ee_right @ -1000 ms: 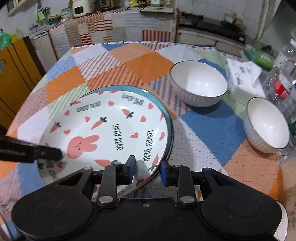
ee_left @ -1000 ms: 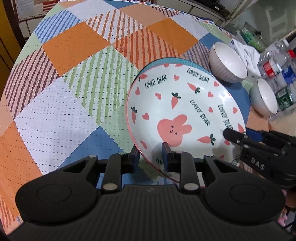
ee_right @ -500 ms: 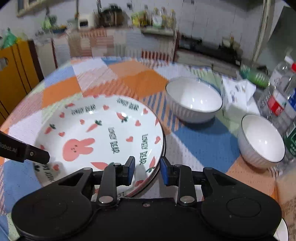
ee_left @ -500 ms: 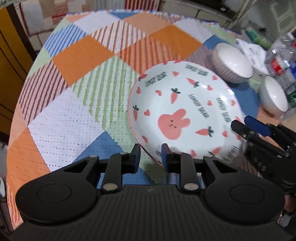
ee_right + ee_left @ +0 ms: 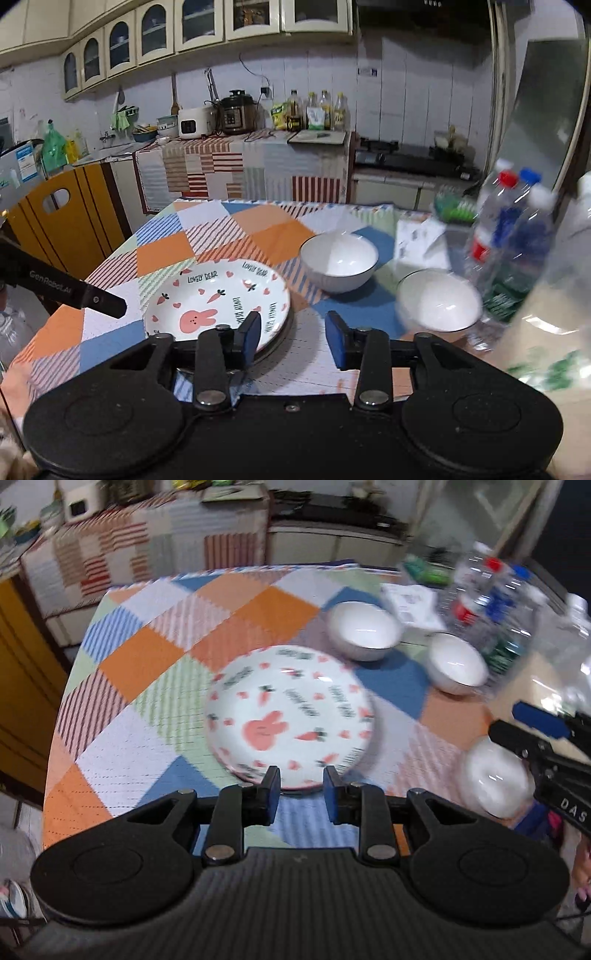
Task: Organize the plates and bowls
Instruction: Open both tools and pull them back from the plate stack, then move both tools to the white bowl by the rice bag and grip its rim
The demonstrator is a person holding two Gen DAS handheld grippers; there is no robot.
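Note:
A white plate with a pink rabbit and carrots (image 5: 288, 716) (image 5: 218, 306) lies flat on the patchwork tablecloth, stacked on a dark-rimmed plate (image 5: 284, 332) whose edge shows. Two white bowls stand behind it to the right, one farther (image 5: 364, 631) (image 5: 338, 262), one nearer the bottles (image 5: 456, 662) (image 5: 437, 304). A third white bowl (image 5: 493, 781) sits at the right by the other gripper. My left gripper (image 5: 301, 794) is open and empty, just short of the plate's near rim. My right gripper (image 5: 291, 336) is open and empty, above the plate's right edge.
Plastic water bottles (image 5: 491, 602) (image 5: 509, 236) and a white tissue pack (image 5: 410, 602) crowd the table's right side. A yellow chair (image 5: 55, 221) stands at the left. The kitchen counter (image 5: 258, 147) with appliances is behind.
Both grippers have let go of the rabbit plate, opened and pulled back and up. The plate now lies flat on the plate below it.

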